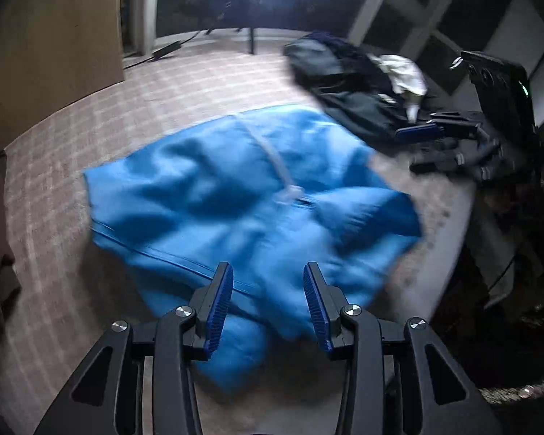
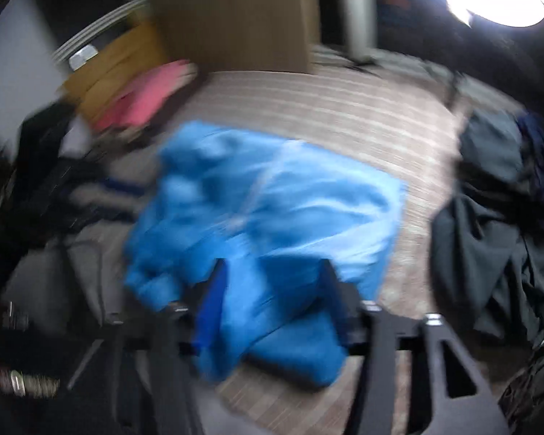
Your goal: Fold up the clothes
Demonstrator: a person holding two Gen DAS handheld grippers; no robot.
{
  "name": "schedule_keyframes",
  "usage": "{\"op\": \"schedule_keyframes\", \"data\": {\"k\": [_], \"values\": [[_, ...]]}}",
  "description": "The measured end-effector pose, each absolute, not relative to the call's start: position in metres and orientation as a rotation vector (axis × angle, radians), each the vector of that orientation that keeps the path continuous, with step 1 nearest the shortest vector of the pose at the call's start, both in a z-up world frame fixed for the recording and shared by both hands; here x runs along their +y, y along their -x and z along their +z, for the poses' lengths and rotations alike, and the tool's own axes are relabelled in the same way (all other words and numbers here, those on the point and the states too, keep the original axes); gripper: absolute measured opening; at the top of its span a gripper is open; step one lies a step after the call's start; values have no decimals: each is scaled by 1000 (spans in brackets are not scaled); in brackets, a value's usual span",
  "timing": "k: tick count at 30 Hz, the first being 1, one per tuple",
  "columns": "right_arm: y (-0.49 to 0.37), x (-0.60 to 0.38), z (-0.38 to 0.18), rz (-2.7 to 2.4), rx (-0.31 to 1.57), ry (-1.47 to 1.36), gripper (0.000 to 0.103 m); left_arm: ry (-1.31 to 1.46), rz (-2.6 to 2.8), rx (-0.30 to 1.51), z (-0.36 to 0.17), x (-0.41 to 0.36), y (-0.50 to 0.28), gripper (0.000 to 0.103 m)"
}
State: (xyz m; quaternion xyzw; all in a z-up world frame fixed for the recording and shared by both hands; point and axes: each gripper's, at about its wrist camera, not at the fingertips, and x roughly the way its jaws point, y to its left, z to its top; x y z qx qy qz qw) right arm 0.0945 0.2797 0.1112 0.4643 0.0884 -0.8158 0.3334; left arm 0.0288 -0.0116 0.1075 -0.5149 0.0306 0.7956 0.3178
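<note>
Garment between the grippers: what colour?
Bright blue garment, clearest in the left wrist view.

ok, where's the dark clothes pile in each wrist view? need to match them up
Left wrist: dark clothes pile sits upper right, beyond the blue garment, with a white piece on it.
Right wrist: dark clothes pile fills the right edge, right of the blue garment.
Shared landmark: the blue garment with its pale drawstring, lying mid-frame on the striped surface in both.

No readable text, labels, brands or numbers, both views blurred and dim
</note>
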Motion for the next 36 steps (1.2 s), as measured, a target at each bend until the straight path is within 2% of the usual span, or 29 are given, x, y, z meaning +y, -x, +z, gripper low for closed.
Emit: {"op": "schedule_keyframes", "data": {"k": [3, 5, 10, 11, 12, 13, 14, 18, 20, 22, 25, 32, 33, 34, 35, 36], "values": [[-117, 254, 107, -2114, 433, -1146, 59, 1321, 2037, 82, 111, 10, -48, 39], [-114, 242, 93, -2118, 527, -1169, 59, 1301, 2055, 196, 107, 26, -56, 39], [-91, 234, 72, -2095, 524, -1244, 56, 1291, 2070, 545, 83, 42, -59, 39], [-85, 237, 68, -2081, 457, -1284, 43, 1304, 2071, 588, 78, 41, -55, 39], [-77, 241, 64, -2062, 376, -1330, 20, 1321, 2073, 612, 74, 40, -51, 39], [-69, 244, 60, -2040, 294, -1374, 9, 1333, 2077, 612, 72, 37, -46, 39], [-63, 250, 56, -2023, 203, -1413, 5, 1342, 2089, 576, 74, 33, -40, 39], [-45, 286, 42, -1977, -185, -1523, 5, 1360, 2174, 375, 90, 8, -21, 39], [-41, 302, 38, -1936, -372, -1538, 5, 1339, 2191, 337, 102, 4, -25, 39], [-43, 304, 42, -1976, -324, -1535, 5, 1275, 2147, 331, 113, 13, -39, 39], [-45, 298, 48, -1974, -229, -1537, 5, 1189, 2057, 409, 121, 45, -65, 48], [-32, 290, 48, -1882, -135, -1541, 5, 1161, 2017, 626, 96, 111, -76, 48], [-30, 290, 46, -1866, -128, -1544, 5, 1181, 2018, 638, 89, 117, -72, 47], [-27, 289, 42, -1844, -123, -1561, 5, 1208, 2016, 637, 82, 121, -67, 30], [-25, 288, 38, -1825, -123, -1569, 6, 1234, 2016, 627, 76, 124, -63, 5], [-24, 290, 35, -1800, -141, -1568, 6, 1255, 2024, 604, 72, 124, -60, 1]]}}
